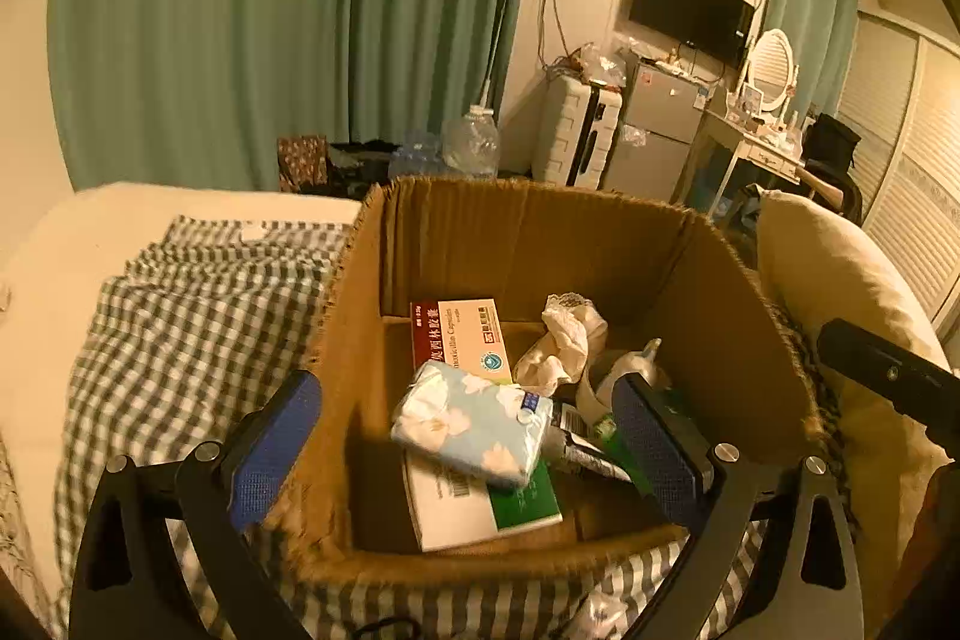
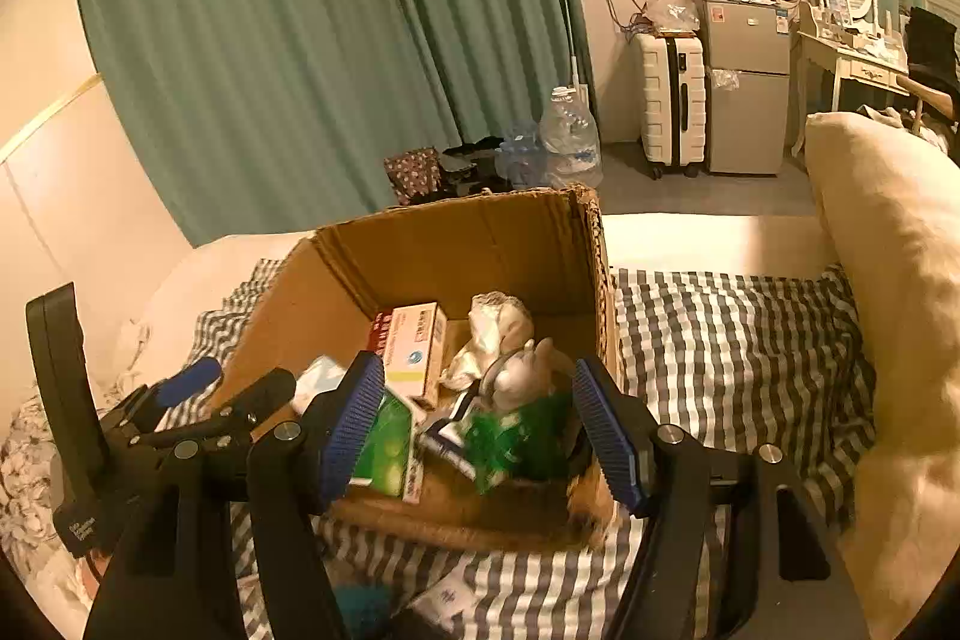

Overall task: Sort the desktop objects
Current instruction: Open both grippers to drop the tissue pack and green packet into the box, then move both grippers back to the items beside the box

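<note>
The cardboard box (image 1: 528,244) sits on a checked blanket (image 1: 198,316) spread over the bed, its flaps cut off to a ragged, fibrous rim. Inside lie a flat medicine carton (image 1: 462,334), a soft tissue pack (image 1: 474,418) printed with flowers, a white and green carton (image 1: 480,508) under it, a crumpled paper wad (image 1: 564,340), a tube (image 1: 582,451) and what may be a blurred green packet (image 2: 510,436).

The left gripper (image 1: 468,451) hangs wide open over the box, holding nothing, one jaw outside the left wall. The right gripper (image 2: 480,430) is also open and empty above the near rim.

The main risk, I judge, is a jaw catching the soft wall and dragging the light box across the blanket. The slick, squashy tissue pack could also slip from a shallow pinch.
</note>
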`<state>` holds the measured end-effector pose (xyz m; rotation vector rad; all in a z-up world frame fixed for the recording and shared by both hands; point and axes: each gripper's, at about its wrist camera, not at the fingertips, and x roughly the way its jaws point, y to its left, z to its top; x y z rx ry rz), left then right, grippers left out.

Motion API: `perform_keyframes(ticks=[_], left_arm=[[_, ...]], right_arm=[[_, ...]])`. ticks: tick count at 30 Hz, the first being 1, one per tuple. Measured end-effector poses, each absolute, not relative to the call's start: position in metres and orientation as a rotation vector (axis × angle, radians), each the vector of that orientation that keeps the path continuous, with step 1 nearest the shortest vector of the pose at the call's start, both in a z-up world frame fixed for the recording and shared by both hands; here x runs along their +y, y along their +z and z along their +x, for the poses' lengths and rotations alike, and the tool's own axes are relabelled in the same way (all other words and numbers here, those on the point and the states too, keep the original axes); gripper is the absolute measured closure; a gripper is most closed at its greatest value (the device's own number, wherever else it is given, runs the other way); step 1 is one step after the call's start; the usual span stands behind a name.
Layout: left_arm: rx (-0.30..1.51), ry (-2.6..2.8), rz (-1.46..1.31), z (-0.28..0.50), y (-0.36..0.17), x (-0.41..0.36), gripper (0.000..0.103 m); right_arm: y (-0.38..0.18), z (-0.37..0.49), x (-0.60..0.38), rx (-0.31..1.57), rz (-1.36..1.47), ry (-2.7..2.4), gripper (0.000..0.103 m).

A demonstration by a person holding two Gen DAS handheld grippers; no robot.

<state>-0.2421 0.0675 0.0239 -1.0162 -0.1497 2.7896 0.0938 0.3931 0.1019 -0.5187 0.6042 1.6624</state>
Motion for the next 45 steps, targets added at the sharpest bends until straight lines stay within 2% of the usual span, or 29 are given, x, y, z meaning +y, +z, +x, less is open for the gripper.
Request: perform_keyframes(ticks=[7,13,20,27,30,31,33,45], left_arm=[[-0.016,2.799,-0.893,-0.178,0.058,0.065,0.000],[0.096,2.821,-0.863,-0.121,0.062,0.059,0.000],[0.143,2.839,-0.967,-0.059,0.002,0.048,0.000],[0.037,2.773,-1.142,-0.039,-0.074,0.049,0.000],[0.059,2.760,-1.177,-0.045,-0.094,0.049,0.000],[0.066,2.765,-1.178,-0.047,-0.097,0.048,0.000],[0.059,2.761,-1.179,-0.051,-0.103,0.047,0.000],[0.076,2.708,-1.167,-0.089,-0.125,0.052,0.000]], right_arm=[[0.125,0.087,0.334,0.556,-0.494,1.684,0.037],[0.124,0.092,0.276,0.523,-0.483,1.696,0.037],[0.074,0.085,0.232,0.550,-0.574,1.694,0.037],[0.008,0.081,0.211,0.652,-0.677,1.652,0.037],[-0.017,0.083,0.207,0.700,-0.723,1.614,0.038],[-0.024,0.082,0.208,0.703,-0.741,1.601,0.039],[-0.035,0.080,0.211,0.706,-0.781,1.590,0.050],[-0.081,0.067,0.239,0.763,-0.886,1.550,0.057]])
